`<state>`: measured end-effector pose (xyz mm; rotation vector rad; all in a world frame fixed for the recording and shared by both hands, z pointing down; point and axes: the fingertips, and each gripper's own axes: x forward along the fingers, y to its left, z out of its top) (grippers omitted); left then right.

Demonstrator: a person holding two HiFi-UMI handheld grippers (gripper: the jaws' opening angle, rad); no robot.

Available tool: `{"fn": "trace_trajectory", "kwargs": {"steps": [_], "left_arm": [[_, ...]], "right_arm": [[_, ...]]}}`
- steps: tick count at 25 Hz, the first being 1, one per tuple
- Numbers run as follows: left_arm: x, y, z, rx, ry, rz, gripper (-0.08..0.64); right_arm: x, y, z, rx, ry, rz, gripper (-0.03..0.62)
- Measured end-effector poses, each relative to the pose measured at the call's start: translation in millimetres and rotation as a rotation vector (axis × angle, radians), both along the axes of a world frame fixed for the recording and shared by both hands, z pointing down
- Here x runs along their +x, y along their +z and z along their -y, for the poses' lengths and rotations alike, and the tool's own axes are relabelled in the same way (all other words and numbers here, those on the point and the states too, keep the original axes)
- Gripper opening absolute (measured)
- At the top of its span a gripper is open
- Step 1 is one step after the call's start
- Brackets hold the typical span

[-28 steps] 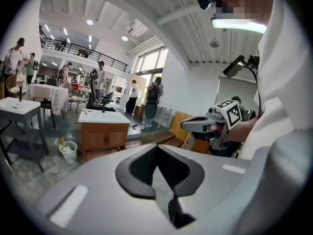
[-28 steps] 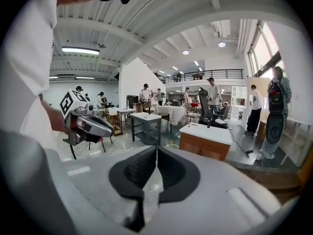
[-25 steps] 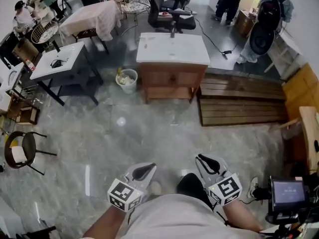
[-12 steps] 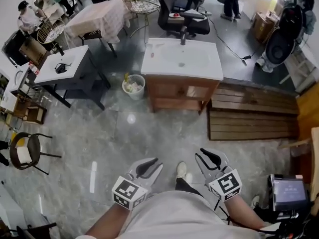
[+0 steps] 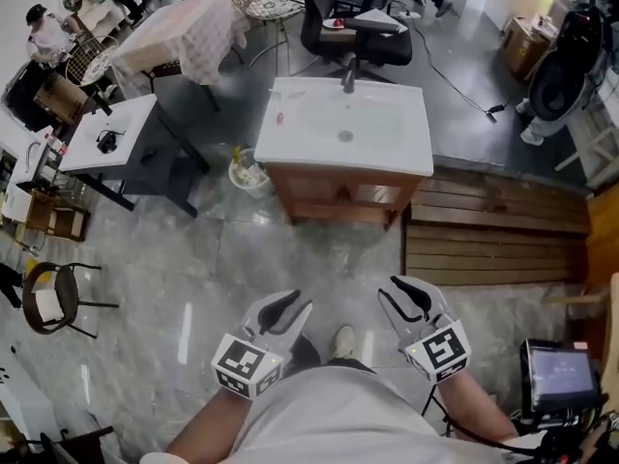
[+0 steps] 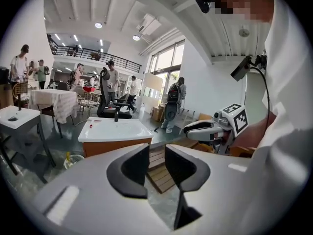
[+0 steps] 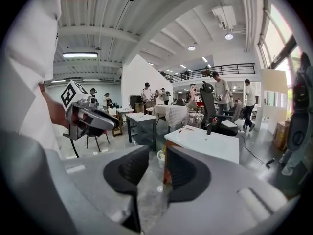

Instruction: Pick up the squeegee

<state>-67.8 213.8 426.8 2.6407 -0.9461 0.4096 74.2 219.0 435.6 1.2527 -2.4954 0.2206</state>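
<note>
Both claws are opening right now. The left gripper (image 6: 156, 153) has its dark padded jaws a narrow slot apart with nothing in the gap, just floor and planks showing through it. Same deal with the right gripper (image 7: 156, 156): its pads are parted and it's holding nothing.

In the head view they're held side by side, low and close to the person's body, both angled slightly down. One pale shoe (image 5: 343, 340) shows between them on the glossy grey marbled floor (image 5: 193, 269).

Straight ahead, well apart from the claws, stands a white rectangular washbasin on a wooden cabinet (image 5: 343, 129) with a black faucet (image 5: 348, 77) at its far edge. A small white waste bin (image 5: 247, 170) sits just beside the cabinet's left side, and a slatted wooden floor platform (image 5: 493, 230) lies against its right.

Honestly I can't pick out the squeegee. There's a tiny red item (image 5: 280, 118) near the basin top's left edge, too small to identify. Behind the basin stands a black office chair (image 5: 353, 27), and off to the left a white table (image 5: 106, 135).
</note>
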Motion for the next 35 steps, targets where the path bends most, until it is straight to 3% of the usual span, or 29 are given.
{"fn": "trace_trajectory", "kwargs": {"steps": [4, 9, 20, 29, 35], "left_arm": [[12, 7, 49, -0.011, 0.004, -0.002, 0.106], [12, 19, 123, -0.006, 0.017, -0.025, 0.105], [-18, 25, 294, 0.031, 0.041, 0.009, 0.105], [-22, 68, 413, -0.004, -0.122, 0.068, 0.136], [-25, 85, 496, 0.019, -0.292, 0.139, 0.140]], "right_arm": [[12, 9, 40, -0.027, 0.020, 0.037, 0.104], [23, 25, 100, -0.043, 0.076, 0.007, 0.104], [-1, -11, 254, 0.012, 0.162, -0.014, 0.104], [10, 4, 334, -0.036, 0.124, -0.022, 0.103], [27, -7, 398, -0.033, 0.034, -0.019, 0.104]]}}
